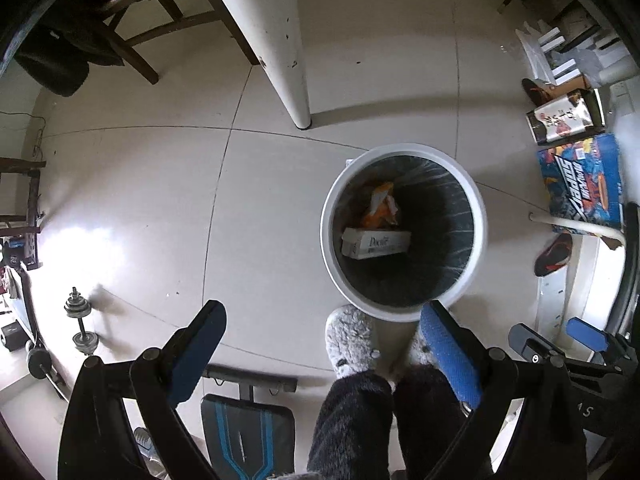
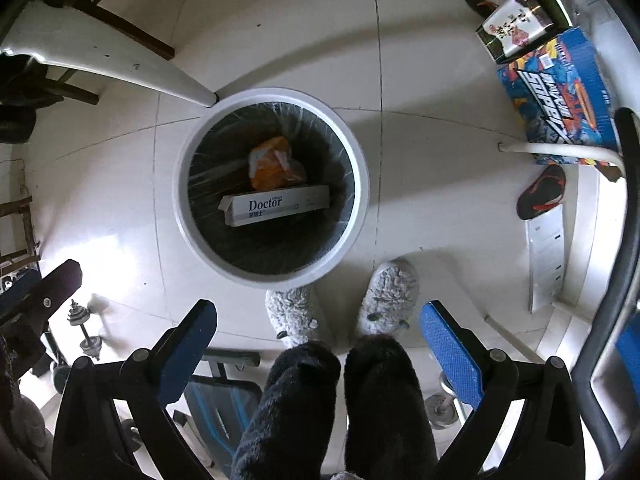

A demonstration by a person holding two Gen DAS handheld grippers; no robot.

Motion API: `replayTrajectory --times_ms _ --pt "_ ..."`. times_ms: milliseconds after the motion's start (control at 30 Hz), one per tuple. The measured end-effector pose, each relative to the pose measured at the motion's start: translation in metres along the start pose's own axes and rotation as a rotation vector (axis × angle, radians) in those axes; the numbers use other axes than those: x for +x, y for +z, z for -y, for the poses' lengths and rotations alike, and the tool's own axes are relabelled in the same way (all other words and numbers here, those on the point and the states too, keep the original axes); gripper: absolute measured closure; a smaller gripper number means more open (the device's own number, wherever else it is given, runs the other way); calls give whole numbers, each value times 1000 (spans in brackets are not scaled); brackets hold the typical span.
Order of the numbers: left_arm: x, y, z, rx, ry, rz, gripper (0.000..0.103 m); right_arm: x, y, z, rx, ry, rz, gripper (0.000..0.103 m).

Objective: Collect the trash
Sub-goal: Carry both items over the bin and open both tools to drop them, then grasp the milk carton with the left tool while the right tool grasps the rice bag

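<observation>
White bin (image 2: 362,184) holds box (image 2: 276,205) and wrapper (image 2: 274,162); both jaws spread, empty — next, probably find more trash.

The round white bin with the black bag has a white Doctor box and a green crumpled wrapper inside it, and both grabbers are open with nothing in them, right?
Nearly. The crumpled wrapper is orange, not green; the right wrist view shows it best. The rest holds: it lies with the white Doctor box inside the round white bin with the black bag, and the left gripper and right gripper are both open and empty.
</observation>
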State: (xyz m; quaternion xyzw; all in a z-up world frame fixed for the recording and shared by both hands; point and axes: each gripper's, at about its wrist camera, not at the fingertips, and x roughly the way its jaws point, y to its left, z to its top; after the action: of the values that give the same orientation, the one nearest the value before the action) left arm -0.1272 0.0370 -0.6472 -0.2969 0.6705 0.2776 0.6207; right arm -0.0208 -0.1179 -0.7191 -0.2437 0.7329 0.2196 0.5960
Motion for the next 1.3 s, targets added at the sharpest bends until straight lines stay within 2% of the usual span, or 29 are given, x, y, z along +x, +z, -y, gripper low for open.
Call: replayTrajectory --times_ms 333,700,867,1000,1100,1300 --pt "-100 -27 -6 22 -26 41 3 -108 -37 -6 2 14 50 0" --pt "-222 -45 -10 139 -66 121 3 -255 -84 -12 6 38 107 0" --pt "-273 -46 -14 134 -46 162 3 -317 -91 -13 10 77 166 0" --pt "-307 -31 -5 114 -57 230 3 -361 -82 -1 62 123 228 0" --pt "-332 -8 16 103 -67 284 3 -394 -62 22 119 149 271 0" --pt "-367 54 81 124 -73 342 3 -452 3 105 256 138 375 0"
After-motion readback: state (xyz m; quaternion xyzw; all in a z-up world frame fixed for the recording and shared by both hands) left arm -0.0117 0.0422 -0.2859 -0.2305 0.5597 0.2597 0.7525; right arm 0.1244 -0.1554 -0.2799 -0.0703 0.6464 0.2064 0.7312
